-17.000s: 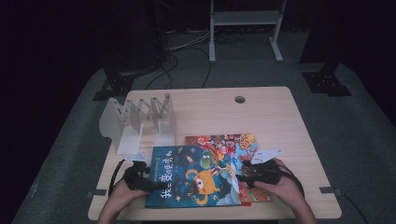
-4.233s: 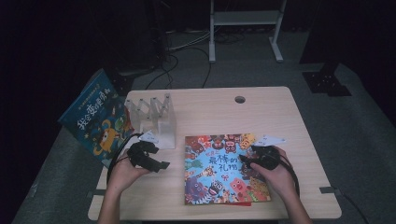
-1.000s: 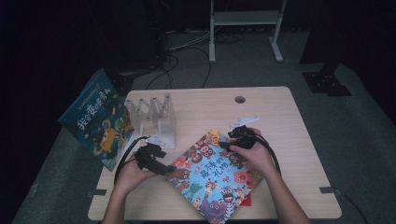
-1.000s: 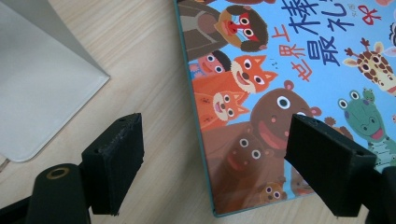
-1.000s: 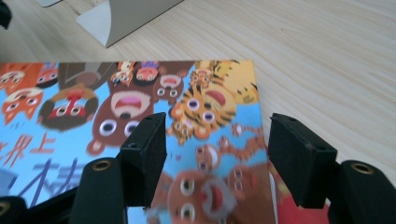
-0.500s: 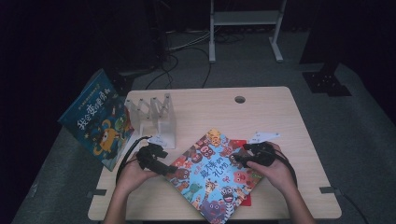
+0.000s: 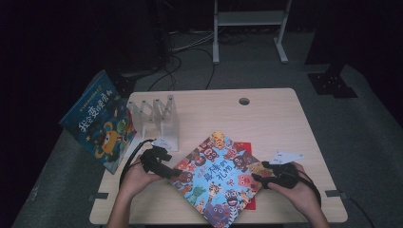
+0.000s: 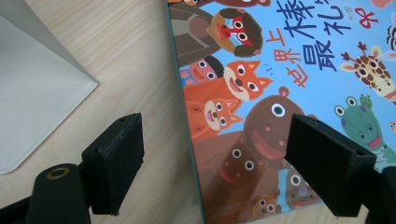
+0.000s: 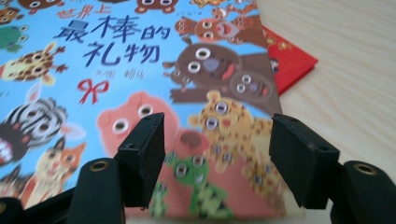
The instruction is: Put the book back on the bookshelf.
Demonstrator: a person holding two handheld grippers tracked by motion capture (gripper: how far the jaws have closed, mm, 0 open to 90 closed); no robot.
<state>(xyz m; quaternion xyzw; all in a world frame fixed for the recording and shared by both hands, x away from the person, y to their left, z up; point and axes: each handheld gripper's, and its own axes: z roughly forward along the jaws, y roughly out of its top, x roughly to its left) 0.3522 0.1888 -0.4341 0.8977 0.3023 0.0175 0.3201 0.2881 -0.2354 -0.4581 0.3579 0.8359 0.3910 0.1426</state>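
Fingers apart on left gripper (image 7: 175, 173) and right gripper (image 7: 259, 180); picture book (image 7: 219, 183) looks to overhang the table's (image 7: 266, 118) near edge, so a nudge could drop it.

A light wooden table (image 7: 275, 118) fills the middle of the high view, with a round cable hole (image 7: 244, 101) near its far edge. Left of centre stands a clear rack (image 7: 159, 121). Lower centre, a bright animal picture book (image 7: 218, 178) lies skewed over a red book (image 7: 244, 148), flat on the tabletop
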